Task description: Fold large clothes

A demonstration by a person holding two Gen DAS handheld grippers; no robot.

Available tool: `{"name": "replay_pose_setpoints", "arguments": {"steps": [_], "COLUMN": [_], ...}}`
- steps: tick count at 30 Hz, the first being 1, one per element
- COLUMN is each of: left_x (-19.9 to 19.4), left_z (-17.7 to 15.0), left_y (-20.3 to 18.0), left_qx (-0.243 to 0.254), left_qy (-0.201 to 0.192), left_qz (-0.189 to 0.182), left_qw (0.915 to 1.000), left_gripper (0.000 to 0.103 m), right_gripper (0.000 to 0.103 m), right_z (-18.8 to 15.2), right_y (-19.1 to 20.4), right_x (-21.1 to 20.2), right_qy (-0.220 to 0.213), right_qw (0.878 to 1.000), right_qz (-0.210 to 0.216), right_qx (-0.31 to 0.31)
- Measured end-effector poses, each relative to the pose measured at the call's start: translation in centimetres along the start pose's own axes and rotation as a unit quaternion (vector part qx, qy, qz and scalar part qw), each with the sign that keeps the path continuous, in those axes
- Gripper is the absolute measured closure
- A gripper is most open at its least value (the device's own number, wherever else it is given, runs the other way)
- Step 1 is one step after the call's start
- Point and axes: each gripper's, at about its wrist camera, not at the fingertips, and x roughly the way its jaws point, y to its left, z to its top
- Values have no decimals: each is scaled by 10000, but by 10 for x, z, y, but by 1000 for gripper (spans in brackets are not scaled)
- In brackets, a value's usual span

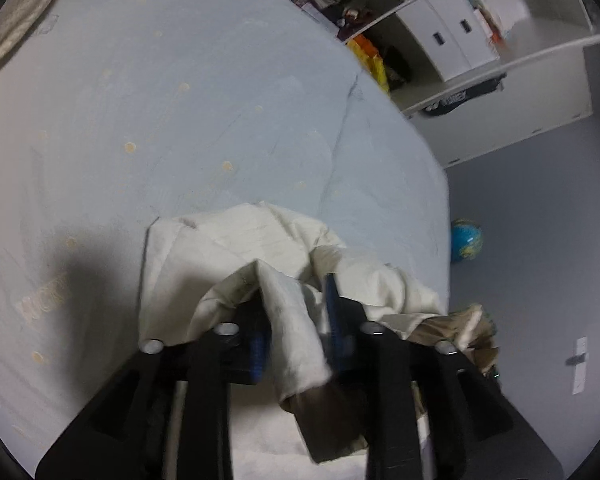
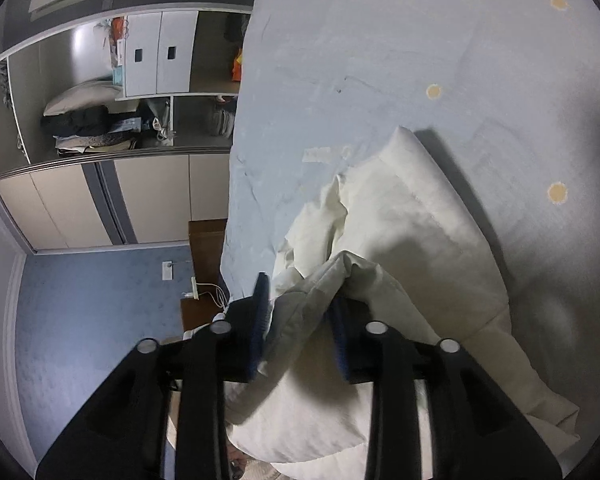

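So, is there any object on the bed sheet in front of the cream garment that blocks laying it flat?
Nothing visible does. The blue sheet beyond the cream garment shows only wrinkles and printed dots.

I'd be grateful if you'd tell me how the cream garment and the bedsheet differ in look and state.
The garment is plain cream; the bedsheet is pale blue with small orange dots. The garment is bunched in thick folds; the bedsheet lies spread nearly flat, with a few creases. The garment runs between each gripper's open jaws; the bedsheet is untouched. Both are soft fabric on the bed.
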Motion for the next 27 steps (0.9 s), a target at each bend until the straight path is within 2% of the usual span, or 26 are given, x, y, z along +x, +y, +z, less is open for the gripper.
{"name": "replay_pose_setpoints", "arguments": {"steps": [1,2,3,5,7,9,12,15,17,19,20,23,24,26,27], "left_x": [-10,-20,-36,-61,-76,-88,-85,-65,-44,-24,-15,6,11,23,30], "left_z": [0,1,2,3,-1,-14,-47,-89,-113,-127,-134,-145,-146,-144,-140], "left_y": [-2,-4,-6,-13,-23,-44,-82,-116,-135,-144,-147,-155,-158,-161,-161], "left_qx": [-4,8,49,180,404,940,1882,2769,3183,3309,3353,3515,3540,3507,3424], "left_qy": [-120,-297,-560,-863,-982,-1096,-1114,-980,-865,-743,-701,-790,-854,-934,-953], "left_qz": [-178,-233,-190,-248,-119,110,446,770,908,976,1027,1205,1249,1365,1375], "left_qw": [9998,9993,9982,9958,9943,9895,9748,9528,9397,9357,9339,9250,9229,9218,9245], "left_gripper": [36,25,9,7,7,7,9,13,17,20,21,21,21,21,21], "right_gripper": [58,51,48,46,46,46,46,46,46,46,46,46,46,46,46], "right_z": [0,0,0,1,-1,-7,-31,-69,-103,-130,-149,-180,-188,-196,-198], "right_y": [0,1,3,5,9,25,63,105,132,150,161,175,179,182,183], "right_x": [-4,-7,-15,-32,-48,-58,-51,-27,-3,16,28,45,51,63,71], "right_qy": [-42,-84,-189,-451,-659,-799,-609,-234,27,102,123,57,19,-31,-37], "right_qw": [10000,9999,9998,9990,9977,9956,9865,9584,9244,8900,8646,8213,8099,7991,7955], "right_qz": [49,93,78,51,96,30,-328,-831,-1272,-1627,-1822,-2047,-2080,-2108,-2134], "right_qx": [12,10,-15,-37,-89,-486,-1483,-2720,-3596,-4257,-4681,-5325,-5484,-5631,-5671]}}
